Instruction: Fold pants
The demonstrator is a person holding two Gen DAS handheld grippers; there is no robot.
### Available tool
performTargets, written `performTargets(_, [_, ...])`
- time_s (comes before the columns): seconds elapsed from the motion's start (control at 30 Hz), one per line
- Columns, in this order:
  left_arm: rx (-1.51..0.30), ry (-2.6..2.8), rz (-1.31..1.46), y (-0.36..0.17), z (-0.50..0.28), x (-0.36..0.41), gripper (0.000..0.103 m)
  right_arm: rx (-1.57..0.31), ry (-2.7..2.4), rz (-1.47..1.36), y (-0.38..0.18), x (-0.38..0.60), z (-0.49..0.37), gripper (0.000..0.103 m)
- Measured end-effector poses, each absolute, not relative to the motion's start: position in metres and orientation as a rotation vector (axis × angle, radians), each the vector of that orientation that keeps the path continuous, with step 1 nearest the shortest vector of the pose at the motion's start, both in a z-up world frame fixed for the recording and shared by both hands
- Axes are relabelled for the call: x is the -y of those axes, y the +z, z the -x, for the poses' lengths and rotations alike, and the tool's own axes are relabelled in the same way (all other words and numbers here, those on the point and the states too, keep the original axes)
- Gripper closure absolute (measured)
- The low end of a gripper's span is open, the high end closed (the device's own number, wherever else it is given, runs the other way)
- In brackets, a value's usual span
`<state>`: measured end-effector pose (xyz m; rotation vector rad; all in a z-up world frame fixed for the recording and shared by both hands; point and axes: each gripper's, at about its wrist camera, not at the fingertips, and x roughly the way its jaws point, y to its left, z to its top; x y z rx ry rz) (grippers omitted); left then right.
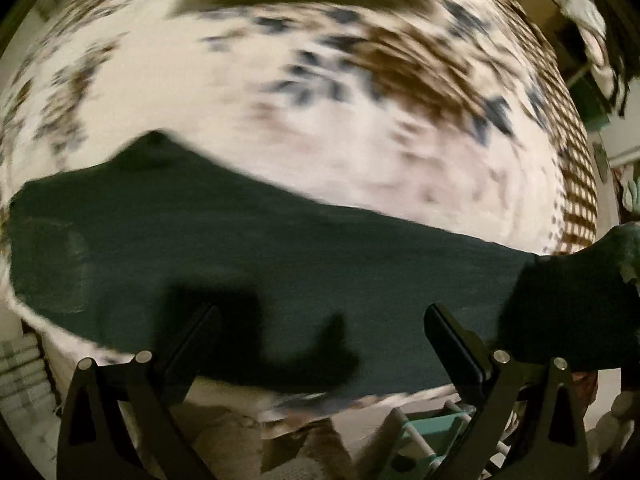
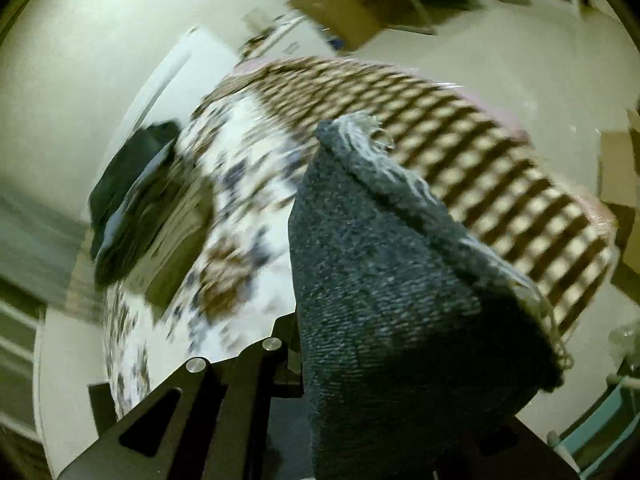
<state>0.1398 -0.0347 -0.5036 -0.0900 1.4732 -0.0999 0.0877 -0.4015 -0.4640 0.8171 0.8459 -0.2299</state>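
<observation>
Dark denim pants point(image 1: 248, 248) lie stretched left to right across a bed with a white floral cover point(image 1: 240, 120). My left gripper point(image 1: 320, 332) is open and empty, its black fingers point(image 1: 452, 344) spread wide just above the near edge of the pants. At the right of that view the pant leg lifts off the bed point(image 1: 580, 280). My right gripper is shut on the pants: the frayed hem end point(image 2: 400, 280) fills the view and hides the fingertips. The hem is held up above the bed.
A brown and cream checked blanket point(image 2: 480, 168) covers the bed's far end. A pile of folded dark clothes point(image 2: 136, 200) sits on the bed's left side. Cardboard boxes point(image 2: 352, 4) lie on the floor beyond. A teal rack point(image 1: 432, 432) stands below the bed edge.
</observation>
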Motion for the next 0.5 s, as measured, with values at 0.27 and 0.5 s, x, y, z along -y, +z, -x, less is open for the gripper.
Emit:
performTargets(0.27, [-1.461, 0.049, 0.133, -0.482, -0.122, -0.094, 0.000, -1.010, -0.039, -0.572, -0.500, 0.197, -0.130, 0.095])
performTargets(0.5, [-1.464, 0.160, 0.188, -0.490, -0.123, -0.183, 0.000, -1.320, 0.128, -0.268, -0.569, 0.030, -0.144, 0.057])
